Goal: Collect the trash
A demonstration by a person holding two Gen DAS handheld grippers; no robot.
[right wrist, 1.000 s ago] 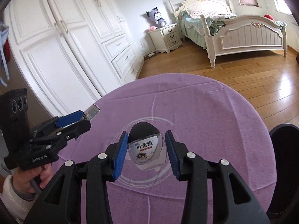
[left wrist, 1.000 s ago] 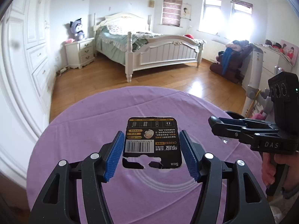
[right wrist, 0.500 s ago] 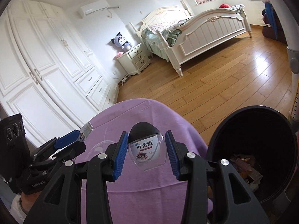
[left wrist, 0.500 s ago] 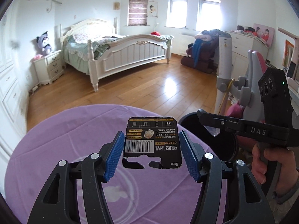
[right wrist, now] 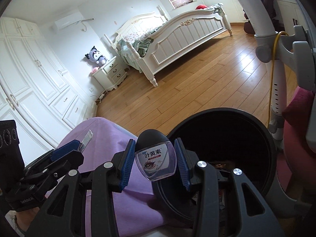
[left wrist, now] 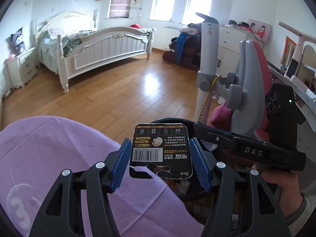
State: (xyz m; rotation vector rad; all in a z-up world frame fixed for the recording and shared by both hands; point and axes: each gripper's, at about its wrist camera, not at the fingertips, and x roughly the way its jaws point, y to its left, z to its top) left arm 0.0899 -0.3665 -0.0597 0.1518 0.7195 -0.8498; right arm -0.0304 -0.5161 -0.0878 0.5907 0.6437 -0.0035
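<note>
Two light scraps ride over the bin (right wrist: 227,138): left gripper (left wrist: 160,165) pinches a stiff, thin card (left wrist: 161,148) edgewise, right gripper (right wrist: 155,163) clamps a slippery bottle (right wrist: 156,159).

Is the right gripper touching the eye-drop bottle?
Touching. In the right wrist view, both blue pads of the right gripper press the sides of the eye-drop bottle, which hangs clamped at the rim of the black bin.

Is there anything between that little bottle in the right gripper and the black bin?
Nothing visible. The right gripper holds the bottle at the near rim of the bin, whose mouth is open, with no lid on it. Only some trash lies at its bottom.
</note>
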